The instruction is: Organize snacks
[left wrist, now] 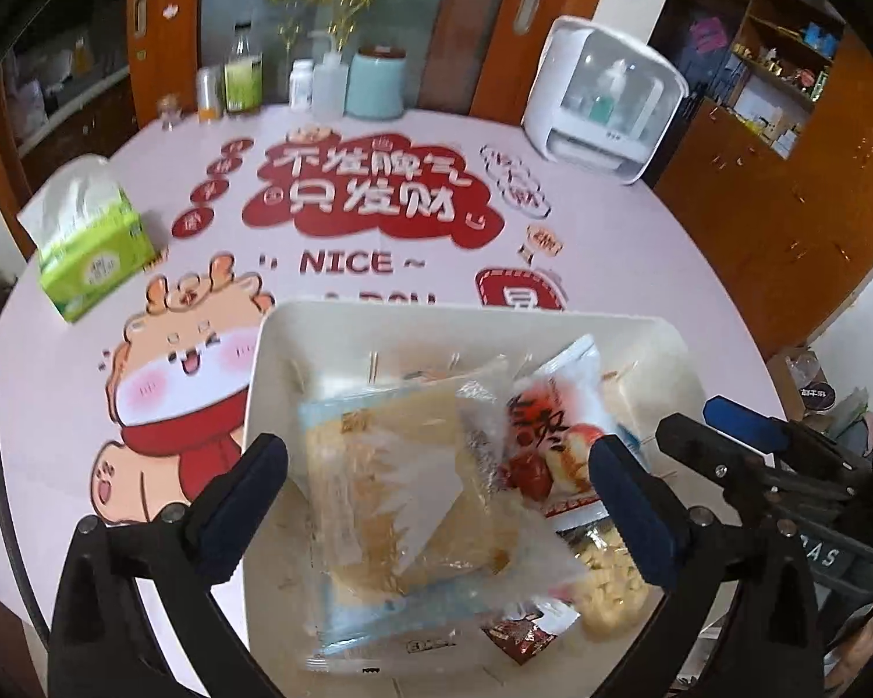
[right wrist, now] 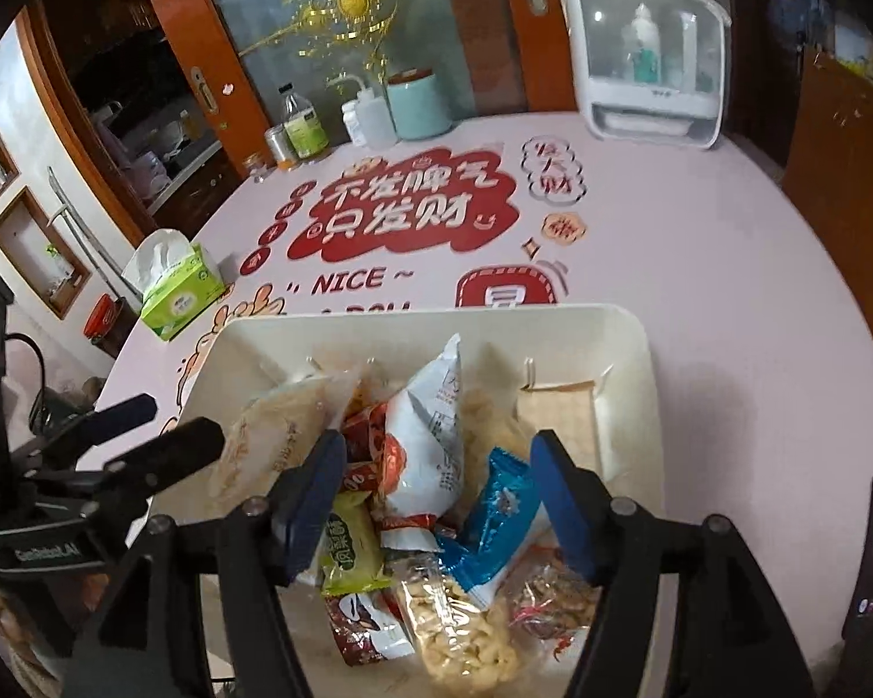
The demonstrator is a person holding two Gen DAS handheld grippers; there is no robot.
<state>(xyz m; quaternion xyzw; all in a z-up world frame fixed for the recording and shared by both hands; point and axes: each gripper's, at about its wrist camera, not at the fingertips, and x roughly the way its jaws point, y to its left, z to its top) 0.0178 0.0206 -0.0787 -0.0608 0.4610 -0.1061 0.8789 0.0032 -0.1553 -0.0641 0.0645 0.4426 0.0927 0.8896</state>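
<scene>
Looking through the left wrist view, the left gripper [left wrist: 436,465] hangs tilted down over the cream bin [left wrist: 273,349] on the pink table [left wrist: 640,256]; its jaws stand wide apart, touching nothing; a clear noodle-snack packet [left wrist: 390,500] lies between them, atop a red-and-white date packet [left wrist: 559,424]. Judged light, crinkly and slippery; best pinched at a sealed edge.

Turning to the right wrist view, the right gripper [right wrist: 436,500] also points steeply down into the bin; jaws partly open, gripping nothing; a blue packet [right wrist: 506,523], a green packet [right wrist: 349,547] and a clear puff bag [right wrist: 460,622] lie loose beneath; contents likely crushable.
</scene>
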